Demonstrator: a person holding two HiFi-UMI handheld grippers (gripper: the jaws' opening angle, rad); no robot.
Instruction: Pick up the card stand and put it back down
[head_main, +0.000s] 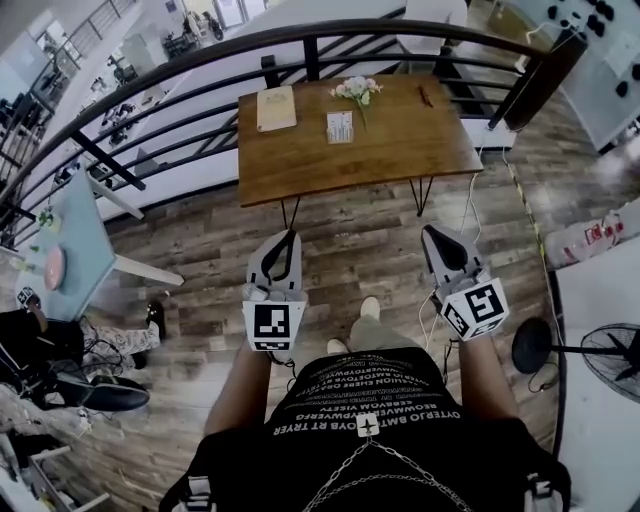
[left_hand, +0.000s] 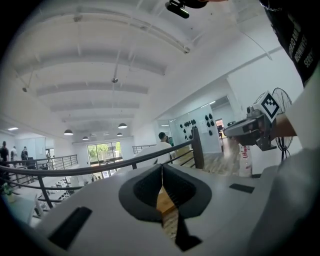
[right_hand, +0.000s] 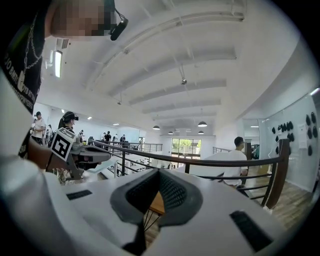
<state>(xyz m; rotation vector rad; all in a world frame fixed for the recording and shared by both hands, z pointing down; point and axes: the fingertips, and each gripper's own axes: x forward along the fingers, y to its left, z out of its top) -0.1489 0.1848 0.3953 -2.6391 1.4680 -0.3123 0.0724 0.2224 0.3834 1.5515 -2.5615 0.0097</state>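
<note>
The card stand (head_main: 339, 127), a small white printed card standing upright, sits near the middle of the brown wooden table (head_main: 300, 165) at the far side of the head view. My left gripper (head_main: 290, 235) and right gripper (head_main: 432, 232) hang close to my body over the wood floor, well short of the table, and both are shut with nothing in them. In the left gripper view the jaws (left_hand: 161, 167) meet at their tips, with a sliver of the table (left_hand: 165, 202) behind. The right gripper view likewise shows closed jaws (right_hand: 159, 172).
On the table also lie a tan notebook (head_main: 277, 108), a small bunch of flowers (head_main: 357, 92) and a reddish pen (head_main: 425, 96). A black railing (head_main: 200, 60) curves behind it. A pale blue table (head_main: 75, 240) stands left, a floor fan (head_main: 612, 360) right. A person (right_hand: 244, 162) stands beyond the railing.
</note>
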